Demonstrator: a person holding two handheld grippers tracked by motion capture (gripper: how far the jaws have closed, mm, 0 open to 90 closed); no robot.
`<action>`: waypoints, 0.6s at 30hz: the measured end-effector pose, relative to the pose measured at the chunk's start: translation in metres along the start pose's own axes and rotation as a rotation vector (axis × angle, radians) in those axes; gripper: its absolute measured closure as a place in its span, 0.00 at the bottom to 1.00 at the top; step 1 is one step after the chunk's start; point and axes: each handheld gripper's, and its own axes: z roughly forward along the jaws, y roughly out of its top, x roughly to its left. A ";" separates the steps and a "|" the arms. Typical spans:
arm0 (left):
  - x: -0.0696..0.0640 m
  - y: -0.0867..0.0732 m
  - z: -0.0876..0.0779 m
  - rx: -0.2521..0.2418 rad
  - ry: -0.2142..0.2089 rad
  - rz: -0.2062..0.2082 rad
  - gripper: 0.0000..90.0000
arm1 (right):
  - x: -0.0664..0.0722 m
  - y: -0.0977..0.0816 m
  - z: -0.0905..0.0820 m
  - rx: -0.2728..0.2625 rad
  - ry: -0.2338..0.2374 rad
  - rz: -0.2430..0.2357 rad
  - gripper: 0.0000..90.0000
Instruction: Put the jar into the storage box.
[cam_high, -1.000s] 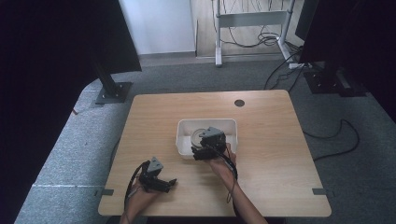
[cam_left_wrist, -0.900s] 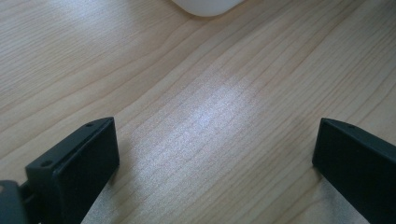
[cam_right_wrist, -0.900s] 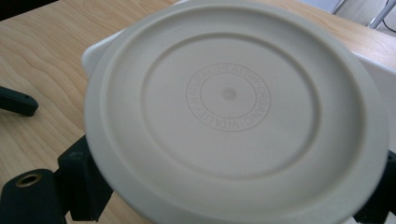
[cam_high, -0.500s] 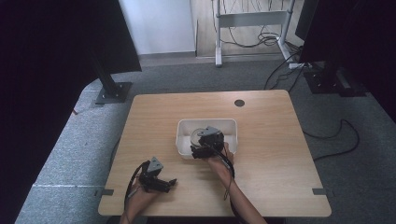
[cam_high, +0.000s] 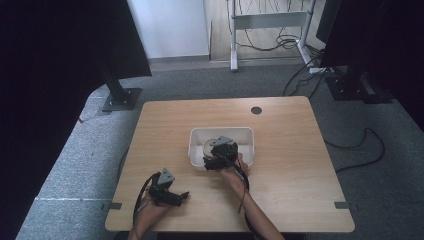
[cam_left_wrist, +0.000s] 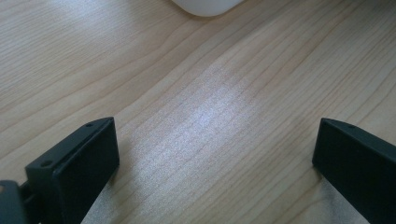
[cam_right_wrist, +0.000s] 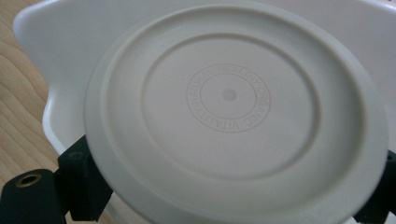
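While the right tongs (cam_high: 212, 161) are hanging at the near edge of the white bin (cam_high: 246, 134), they are gripping a round cream lid (cam_right_wrist: 233, 112) across its width, one jaw at each side of the rim as the right gripper view gives it. The lid is sitting flat-face to that camera, embossed rings and lettering at its centre, with the bin's wall rising just behind it and a strip of the wooden worktop (cam_high: 290, 180) showing at the left. In the high view a pale disc is lying inside the bin just beside the tongs; I judge it to be the same lid.

The risk, as I am reading it, is the grip itself: the jaws are pinching a smooth, thin, curved rim, so a small twist of the hand could let the lid pivot or squirt out and drop back into the bin. Catching the bin's wall could also drag the light bin across the worktop.

The left tongs (cam_high: 175, 197) are resting low near the worktop's front edge, well apart from the bin, jaws spread wide with only bare wood between them.
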 end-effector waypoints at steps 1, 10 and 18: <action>0.000 0.000 0.000 -0.002 0.000 0.000 0.00 | 0.000 0.000 0.001 0.004 0.001 0.001 0.10; 0.000 0.000 0.000 -0.002 0.000 0.000 0.00 | -0.005 -0.005 0.006 0.006 0.013 0.047 0.10; 0.000 0.000 0.000 -0.002 0.000 0.000 0.00 | -0.007 -0.004 0.007 0.025 0.036 0.063 0.08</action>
